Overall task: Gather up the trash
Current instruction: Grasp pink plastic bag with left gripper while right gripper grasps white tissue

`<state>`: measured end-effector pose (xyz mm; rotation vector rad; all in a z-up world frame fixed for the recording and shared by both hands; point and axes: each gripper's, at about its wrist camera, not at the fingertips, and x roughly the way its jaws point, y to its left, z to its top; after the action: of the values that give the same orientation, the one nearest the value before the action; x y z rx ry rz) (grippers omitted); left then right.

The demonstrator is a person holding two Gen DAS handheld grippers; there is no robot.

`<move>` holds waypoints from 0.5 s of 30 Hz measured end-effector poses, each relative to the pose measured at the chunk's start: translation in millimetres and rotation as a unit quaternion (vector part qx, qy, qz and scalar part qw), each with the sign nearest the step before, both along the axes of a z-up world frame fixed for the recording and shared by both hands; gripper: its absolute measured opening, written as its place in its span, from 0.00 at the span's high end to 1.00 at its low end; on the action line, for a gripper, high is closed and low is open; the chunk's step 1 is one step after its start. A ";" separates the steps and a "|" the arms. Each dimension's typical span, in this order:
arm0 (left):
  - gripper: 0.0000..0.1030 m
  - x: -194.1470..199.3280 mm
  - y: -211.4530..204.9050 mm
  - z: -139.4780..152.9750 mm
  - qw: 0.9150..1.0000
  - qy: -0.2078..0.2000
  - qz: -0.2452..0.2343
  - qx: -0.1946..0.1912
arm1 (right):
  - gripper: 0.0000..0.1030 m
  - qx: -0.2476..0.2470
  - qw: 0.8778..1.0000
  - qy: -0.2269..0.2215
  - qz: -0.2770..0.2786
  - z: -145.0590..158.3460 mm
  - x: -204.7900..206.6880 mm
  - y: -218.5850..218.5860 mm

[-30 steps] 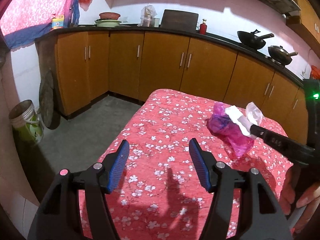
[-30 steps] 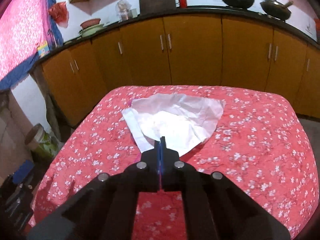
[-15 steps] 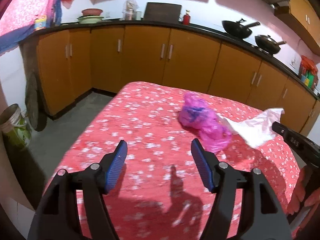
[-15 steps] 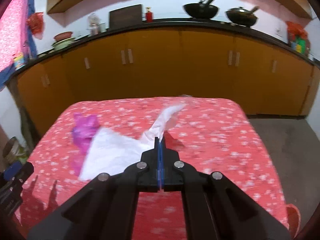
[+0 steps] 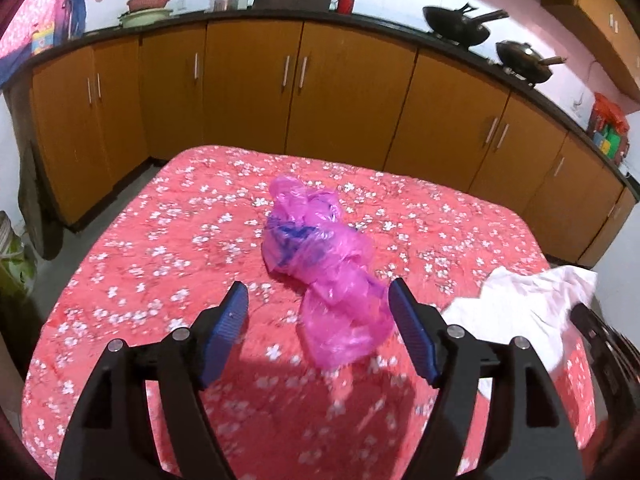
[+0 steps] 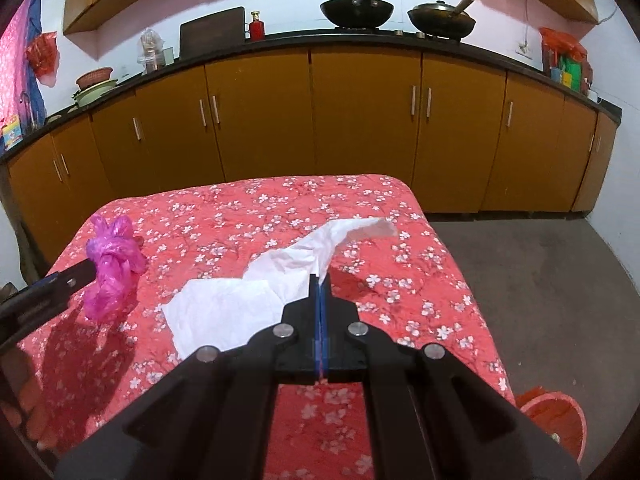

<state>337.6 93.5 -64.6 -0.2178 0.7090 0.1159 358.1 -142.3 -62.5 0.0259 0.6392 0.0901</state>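
White paper (image 6: 240,308) pinched, right gripper (image 6: 320,280); hangs near table edge (image 6: 452,248).

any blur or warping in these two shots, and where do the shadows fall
Left wrist view: pink plastic bag and nearby cloth motion-smeared, counter bowed by the fisheye, dark tool shadow on the tablecloth. Right wrist view: sharper, white paper crisp, shadow under the bag.

Thin glossy pink plastic bag (image 5: 320,256), crinkled, translucent. White paper sheet (image 6: 256,300), matt and creased. Printed floral cloth over the table (image 6: 420,280), matt, perhaps quilted. Ribbed blue pads (image 5: 408,332) on matt black plastic claws. Smooth, faintly shiny wood-look cabinets (image 6: 360,120).
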 end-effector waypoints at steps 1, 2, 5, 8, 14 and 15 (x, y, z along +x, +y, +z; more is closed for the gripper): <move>0.30 3.2 -1.1 -1.9 1.000 0.004 0.000 0.000 | 0.98 0.002 1.000 0.000 0.001 -0.3 -0.3 -0.9; 0.30 8.0 -2.1 -5.0 1.000 0.013 0.004 0.005 | 0.98 0.003 1.000 0.000 0.001 0.0 -0.8 1.2; 0.39 16.3 -0.2 -14.2 0.999 0.037 0.008 -0.006 | 0.98 0.004 1.000 0.000 0.006 -0.1 -0.6 2.5; 0.53 19.0 3.5 -18.6 0.999 0.049 0.007 -0.022 | 0.98 0.003 1.000 -0.002 0.010 0.5 -1.7 3.4; 0.85 19.1 -0.9 -19.5 0.998 0.055 -0.008 -0.022 | 0.98 0.007 1.000 -0.004 0.010 0.1 -4.8 2.2; 0.86 18.2 -1.0 -19.1 0.998 0.053 -0.009 -0.019 | 0.98 0.008 1.000 -0.003 0.010 0.1 -6.1 1.8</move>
<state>355.8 92.5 -83.7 -0.2424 0.8197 0.0971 352.0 -140.5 -62.4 0.0343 0.6322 0.1144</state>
